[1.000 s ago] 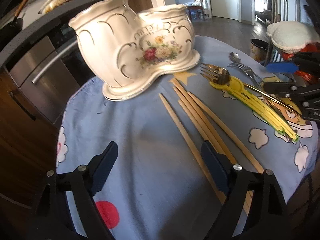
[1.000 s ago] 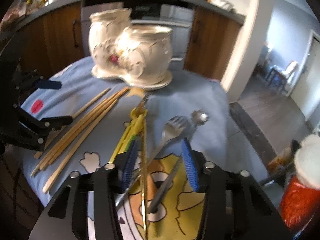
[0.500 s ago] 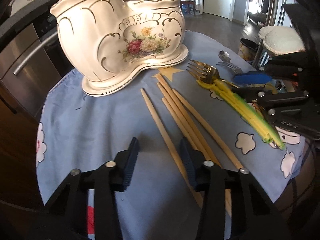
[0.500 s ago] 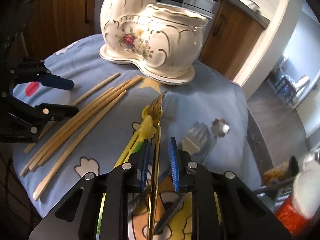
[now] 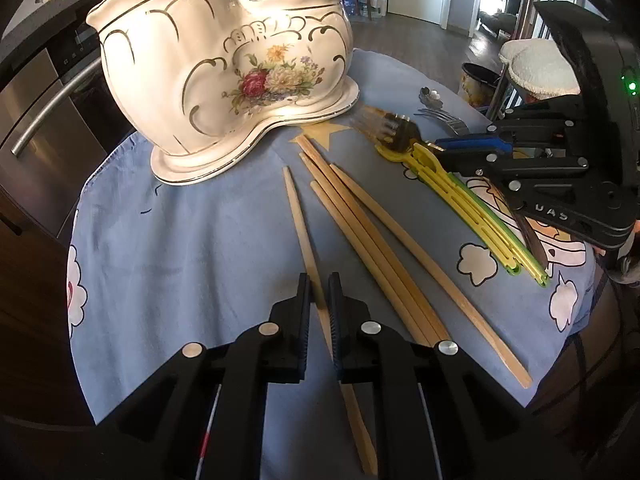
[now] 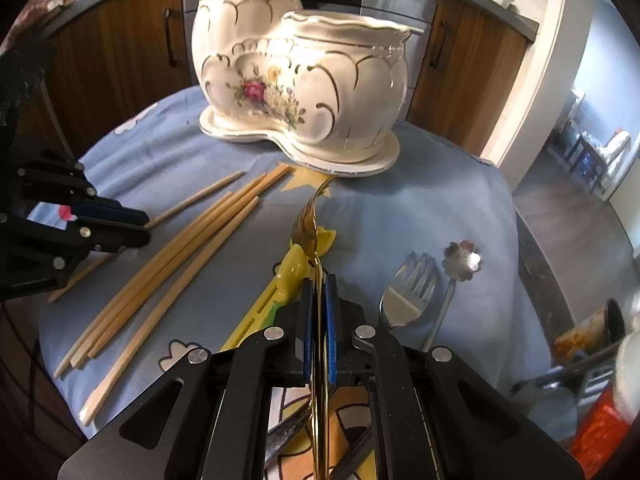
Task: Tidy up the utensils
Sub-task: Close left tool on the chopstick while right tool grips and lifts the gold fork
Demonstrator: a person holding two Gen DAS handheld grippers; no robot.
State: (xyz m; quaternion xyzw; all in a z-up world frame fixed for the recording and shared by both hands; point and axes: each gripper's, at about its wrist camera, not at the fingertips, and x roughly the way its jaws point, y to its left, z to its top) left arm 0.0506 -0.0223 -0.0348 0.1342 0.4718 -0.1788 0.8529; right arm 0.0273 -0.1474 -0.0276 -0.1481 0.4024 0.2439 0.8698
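A white two-pot ceramic holder (image 5: 236, 80) with a flower print stands at the back of the blue cloth; it also shows in the right wrist view (image 6: 304, 88). My left gripper (image 5: 318, 286) is shut on one wooden chopstick (image 5: 298, 216) that lies apart from several others (image 5: 376, 240). My right gripper (image 6: 319, 286) is shut on the handle of a gold fork (image 6: 308, 220), whose tines point at the holder. The fork (image 5: 384, 126) lies over yellow-green plastic utensils (image 5: 476, 216).
A silver fork (image 6: 408, 296) and a flower-bowl spoon (image 6: 462, 260) lie to the right of the gold fork. The round table's blue cloth (image 5: 192, 248) drops off at all sides. Kitchen cabinets (image 6: 116, 40) and an oven (image 5: 44, 116) stand behind.
Both grippers have closed: the left onto the lone chopstick, the right onto the gold fork's handle. Both have moved forward, closer to the holder.
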